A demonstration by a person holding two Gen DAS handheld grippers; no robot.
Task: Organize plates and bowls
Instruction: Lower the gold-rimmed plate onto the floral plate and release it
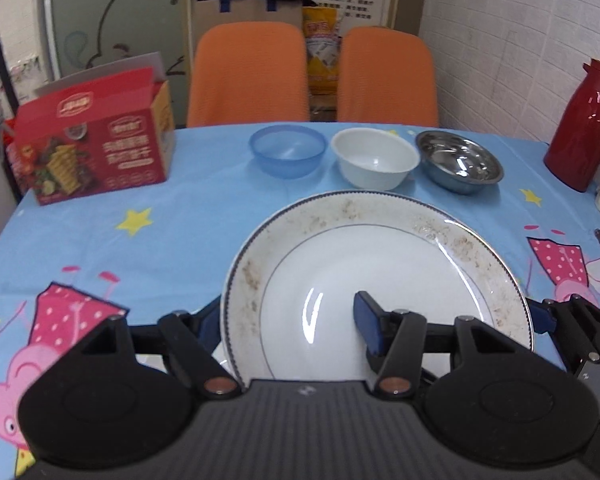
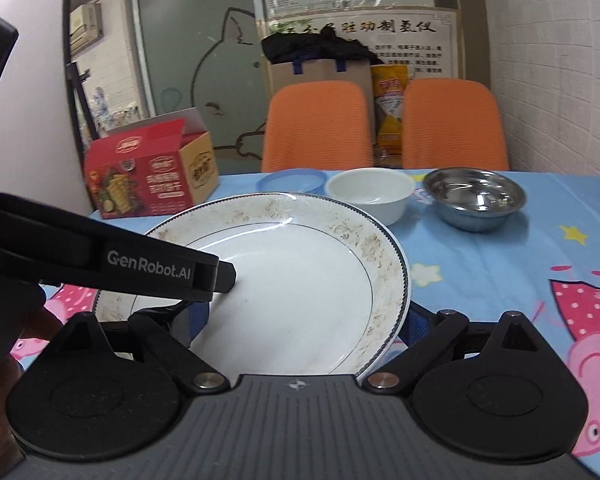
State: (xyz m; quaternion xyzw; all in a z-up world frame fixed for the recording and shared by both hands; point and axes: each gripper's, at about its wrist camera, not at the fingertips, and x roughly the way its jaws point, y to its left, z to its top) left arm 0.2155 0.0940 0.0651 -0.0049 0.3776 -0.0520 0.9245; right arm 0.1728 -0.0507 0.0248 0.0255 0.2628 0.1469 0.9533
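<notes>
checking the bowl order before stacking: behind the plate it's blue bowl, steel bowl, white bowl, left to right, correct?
Not quite. The left wrist view shows the blue bowl leftmost, but the white bowl sits in the middle and the steel bowl is rightmost, all behind the plate.

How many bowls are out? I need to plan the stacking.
3, in a row beyond the plate: blue bowl leftmost, white bowl in the middle, steel bowl rightmost. None seems hidden.

You see a glossy white ceramic-looking plate (image 1: 380,280) with brownish worn marks on its rim, a translucent blue plastic bowl (image 1: 287,151), a smooth glossy white bowl (image 1: 374,158), a shiny metal bowl (image 1: 459,161), and a printed tablecloth (image 1: 180,248).
</notes>
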